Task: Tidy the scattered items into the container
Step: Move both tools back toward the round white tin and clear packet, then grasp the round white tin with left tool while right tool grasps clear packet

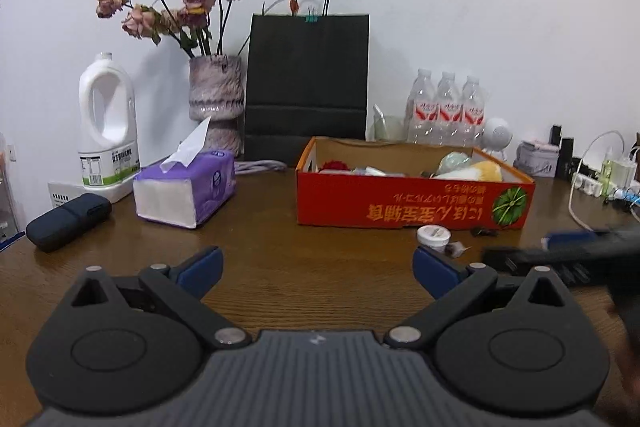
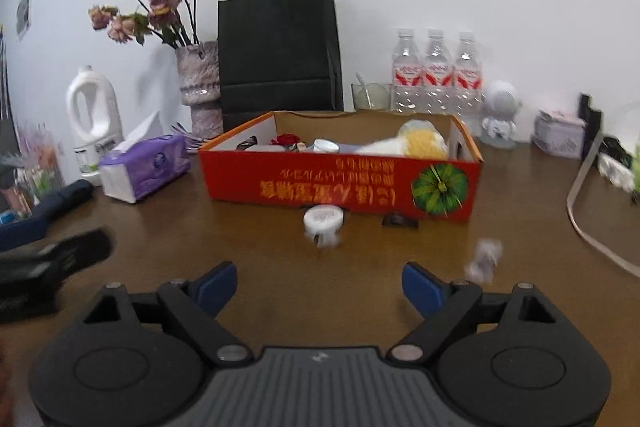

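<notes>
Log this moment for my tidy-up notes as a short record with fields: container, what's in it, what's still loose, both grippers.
container: red box, open top, on the brown table
inside: yellow plush, red flower, white lid, other bits unclear
loose: white tape roll and small dark clip by the box's front wall; crumpled wrapper nearer the right gripper
left gripper: open, empty
right gripper: open, empty
</notes>
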Demonstrator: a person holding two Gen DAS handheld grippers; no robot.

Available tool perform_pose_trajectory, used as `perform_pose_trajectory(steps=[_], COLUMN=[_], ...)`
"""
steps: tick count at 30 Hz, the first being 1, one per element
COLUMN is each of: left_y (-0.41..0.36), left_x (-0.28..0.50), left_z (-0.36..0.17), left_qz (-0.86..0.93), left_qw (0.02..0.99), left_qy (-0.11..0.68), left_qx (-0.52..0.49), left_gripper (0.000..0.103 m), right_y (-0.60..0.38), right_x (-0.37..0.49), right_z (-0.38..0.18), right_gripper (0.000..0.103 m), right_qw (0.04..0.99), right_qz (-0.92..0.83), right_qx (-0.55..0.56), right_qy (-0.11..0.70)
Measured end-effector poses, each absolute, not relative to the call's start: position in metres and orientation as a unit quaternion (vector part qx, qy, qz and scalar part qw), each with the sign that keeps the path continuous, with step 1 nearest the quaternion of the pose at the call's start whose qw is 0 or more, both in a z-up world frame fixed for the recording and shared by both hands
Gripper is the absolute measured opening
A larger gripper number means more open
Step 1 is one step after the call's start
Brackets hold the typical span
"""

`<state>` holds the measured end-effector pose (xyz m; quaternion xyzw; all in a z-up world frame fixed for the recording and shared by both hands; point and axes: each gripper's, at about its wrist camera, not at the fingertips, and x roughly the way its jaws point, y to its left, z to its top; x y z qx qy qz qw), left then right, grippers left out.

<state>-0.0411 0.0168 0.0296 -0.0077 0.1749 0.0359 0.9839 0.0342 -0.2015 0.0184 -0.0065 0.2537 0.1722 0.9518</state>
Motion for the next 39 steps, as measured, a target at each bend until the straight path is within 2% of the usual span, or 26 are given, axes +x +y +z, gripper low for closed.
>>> perform_pose_trajectory(steps=[2,3,4,8,9,10,13,18,22,24,27,29,35,39], left_y=[0.020,0.021,0.022,0.018,0.015,0.012,-0.003,-0.048,-0.075,-0.079,-0.078,-0.078,-0.080,-0.068], left_x=[-0.035,-0.032,-0.028,-0.004,0.003,0.011,0.040,0.094,0.135,0.147,0.156,0.156,0.135,0.090], left_z=[0.028,0.027,0.027,0.029,0.029,0.029,0.028,0.017,0.003,-0.002,-0.008,-0.009,-0.007,0.000], left_qz=[0.033,0.030,0.027,0.012,0.011,0.010,-0.011,-0.134,-0.128,-0.117,-0.113,-0.106,-0.099,-0.076], left_qw=[0.983,0.982,0.982,0.980,0.980,0.979,0.974,0.957,0.943,0.940,0.937,0.940,0.942,0.951], left_qy=[0.182,0.186,0.189,0.197,0.197,0.200,0.221,0.249,0.299,0.315,0.329,0.323,0.315,0.294], left_qx=[-0.008,-0.007,-0.005,0.023,0.032,0.039,0.051,0.059,0.065,0.055,0.032,0.032,0.062,0.056], left_gripper=[0.103,0.103,0.103,0.103,0.103,0.103,0.103,0.102,0.080,0.076,0.059,0.041,0.040,0.040], right_y=[-0.194,-0.189,-0.184,-0.174,-0.176,-0.179,-0.194,-0.248,-0.269,-0.276,-0.276,-0.275,-0.273,-0.266], right_x=[0.065,0.080,0.092,0.125,0.128,0.126,0.118,0.115,0.103,0.102,0.103,0.102,0.103,0.100], right_z=[0.015,0.012,0.010,-0.001,-0.005,-0.006,-0.005,-0.004,0.009,0.010,0.009,0.011,0.010,0.008], right_gripper=[0.084,0.076,0.063,0.046,0.029,0.022,0.022,0.022,0.022,0.022,0.022,0.022,0.022,0.022], right_qw=[0.944,0.940,0.938,0.930,0.926,0.928,0.929,0.933,0.950,0.951,0.949,0.952,0.952,0.953], right_qz=[0.178,0.182,0.180,0.180,0.187,0.187,0.172,0.147,0.115,0.112,0.115,0.115,0.120,0.126], right_qx=[-0.010,-0.017,-0.024,-0.021,-0.013,-0.011,0.000,0.093,0.105,0.117,0.123,0.123,0.120,0.103], right_qy=[0.276,0.288,0.295,0.319,0.327,0.323,0.329,0.314,0.271,0.265,0.266,0.256,0.256,0.257])
